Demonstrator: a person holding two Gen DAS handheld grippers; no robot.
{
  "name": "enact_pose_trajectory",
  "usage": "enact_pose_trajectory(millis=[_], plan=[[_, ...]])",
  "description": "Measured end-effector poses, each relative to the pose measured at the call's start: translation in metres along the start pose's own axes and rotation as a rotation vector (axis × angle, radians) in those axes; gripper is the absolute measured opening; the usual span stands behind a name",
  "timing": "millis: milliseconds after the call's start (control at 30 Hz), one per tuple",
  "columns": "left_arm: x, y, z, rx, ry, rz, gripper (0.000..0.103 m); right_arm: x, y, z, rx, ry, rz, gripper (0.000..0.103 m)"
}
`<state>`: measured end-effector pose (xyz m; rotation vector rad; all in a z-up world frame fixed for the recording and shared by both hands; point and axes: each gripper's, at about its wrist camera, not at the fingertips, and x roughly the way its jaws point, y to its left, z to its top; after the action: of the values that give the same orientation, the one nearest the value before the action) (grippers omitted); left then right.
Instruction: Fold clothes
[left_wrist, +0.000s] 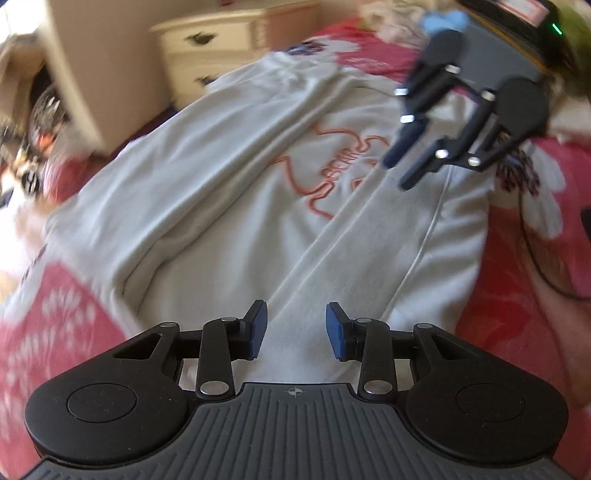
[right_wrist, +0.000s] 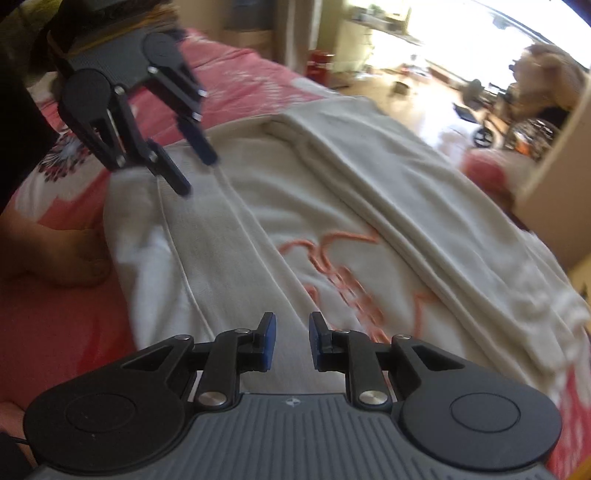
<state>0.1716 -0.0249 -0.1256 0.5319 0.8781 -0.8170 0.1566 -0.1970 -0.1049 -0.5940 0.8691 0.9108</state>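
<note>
A white long-sleeved top (left_wrist: 221, 177) (right_wrist: 332, 192) with an orange line print (left_wrist: 325, 173) (right_wrist: 343, 273) lies flat on a pink floral bedspread (left_wrist: 55, 332) (right_wrist: 240, 81). Both of its sleeves are folded in over the body. My left gripper (left_wrist: 295, 325) (right_wrist: 197, 174) hovers over one end of the top, its blue pads apart with nothing between them. My right gripper (right_wrist: 292, 332) (left_wrist: 398, 172) hangs over the opposite end. It is open by a narrower gap and also holds nothing. The two grippers face each other across the garment.
A cream dresser (left_wrist: 207, 48) stands beyond the bed. A person's bare foot (right_wrist: 66, 254) rests on the bedspread beside the top. A black cable (left_wrist: 535, 258) trails over the cover. Bikes and clutter (right_wrist: 517, 125) fill the bright floor past the bed.
</note>
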Motion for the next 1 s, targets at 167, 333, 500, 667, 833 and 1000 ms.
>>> enact_pose_trajectory(millis=[167, 333, 500, 667, 833, 1000], plan=[[0.015, -0.007, 0.002, 0.127, -0.011, -0.014, 0.034, 0.021, 0.0, 0.008, -0.08, 0.015, 0.069, 0.021], [0.019, -0.001, 0.003, 0.124, -0.003, -0.057, 0.033, 0.031, -0.002, 0.008, -0.086, 0.019, 0.098, 0.019], [0.015, -0.001, 0.0, 0.139, -0.006, -0.065, 0.033, 0.026, 0.009, 0.01, -0.097, 0.02, 0.092, 0.002], [0.016, 0.001, -0.006, 0.109, 0.005, -0.067, 0.033, 0.01, 0.011, 0.016, -0.071, -0.044, -0.001, 0.002], [0.017, 0.007, -0.008, 0.038, 0.004, -0.066, 0.03, 0.007, 0.01, 0.02, -0.026, -0.063, -0.057, 0.002], [0.016, 0.003, -0.009, 0.053, 0.004, -0.048, 0.028, 0.019, 0.013, 0.012, -0.034, -0.028, -0.08, 0.002]])
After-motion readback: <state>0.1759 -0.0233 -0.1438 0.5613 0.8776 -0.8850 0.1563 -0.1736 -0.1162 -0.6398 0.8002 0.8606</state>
